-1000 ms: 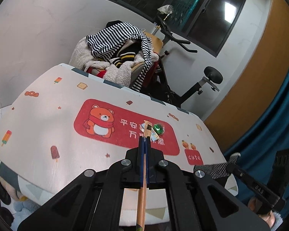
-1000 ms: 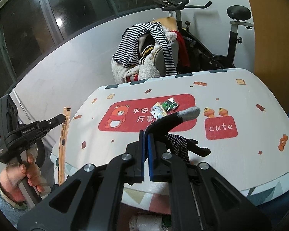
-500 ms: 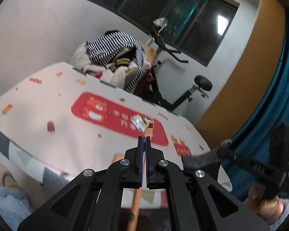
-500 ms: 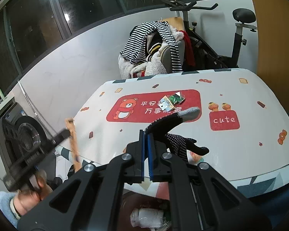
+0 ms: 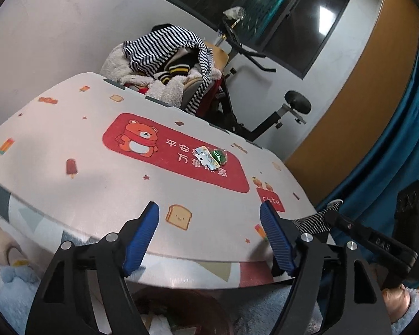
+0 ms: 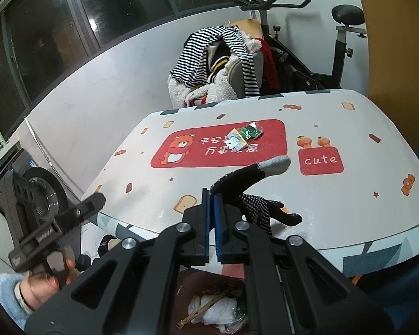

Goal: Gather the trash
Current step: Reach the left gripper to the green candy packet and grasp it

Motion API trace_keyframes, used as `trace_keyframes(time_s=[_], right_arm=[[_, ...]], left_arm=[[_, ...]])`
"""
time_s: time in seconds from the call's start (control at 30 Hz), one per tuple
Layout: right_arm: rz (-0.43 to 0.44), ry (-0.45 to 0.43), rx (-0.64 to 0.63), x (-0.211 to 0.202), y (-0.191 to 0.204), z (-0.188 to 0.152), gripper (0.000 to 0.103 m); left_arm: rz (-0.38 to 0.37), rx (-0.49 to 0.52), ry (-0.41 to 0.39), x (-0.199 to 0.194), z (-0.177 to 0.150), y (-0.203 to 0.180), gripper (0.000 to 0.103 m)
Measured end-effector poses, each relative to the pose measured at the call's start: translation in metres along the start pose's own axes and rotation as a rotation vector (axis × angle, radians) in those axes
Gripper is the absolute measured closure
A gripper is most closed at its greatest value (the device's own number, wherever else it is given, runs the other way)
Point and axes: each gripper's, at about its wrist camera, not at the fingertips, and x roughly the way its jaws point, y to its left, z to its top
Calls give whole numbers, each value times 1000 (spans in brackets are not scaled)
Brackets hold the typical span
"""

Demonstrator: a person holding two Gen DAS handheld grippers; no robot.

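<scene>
Right wrist view cuts off most of the bin (image 6: 209,304) below the table edge; only a dark brown rim, some white crumpled plastic and a thin wooden stick (image 6: 201,311) inside it can be seen. The right gripper (image 6: 211,217) is closed tight on a black knitted glove (image 6: 254,192) with white dots and a grey fingertip; its cuff is hidden between the blue ribbed pads. The left gripper (image 5: 209,240) has just been opening, its jaws stand wide apart and nothing is between them. In the right view it is blurred, and the hand (image 6: 46,276) under it is hard to make out. Two small wrappers (image 5: 211,157), one pale and one shiny green, lie touching each other on the red bear patch of the tablecloth (image 5: 83,167), well apart from both grippers. Their print is too small to read.
</scene>
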Motion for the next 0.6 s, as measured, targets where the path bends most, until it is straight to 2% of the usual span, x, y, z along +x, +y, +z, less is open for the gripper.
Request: trace_keyframes(time_s=[0.3, 0.43, 0.6], right_arm=[[-59, -19, 53, 21, -41, 13, 96], [-84, -30, 114, 34, -72, 28, 96], [-110, -41, 156, 47, -100, 43, 96]], left_arm=[[-17, 81, 109, 89, 40, -17, 30], [-30, 108, 175, 145, 53, -27, 30], [-44, 203, 251, 227, 71, -47, 30]])
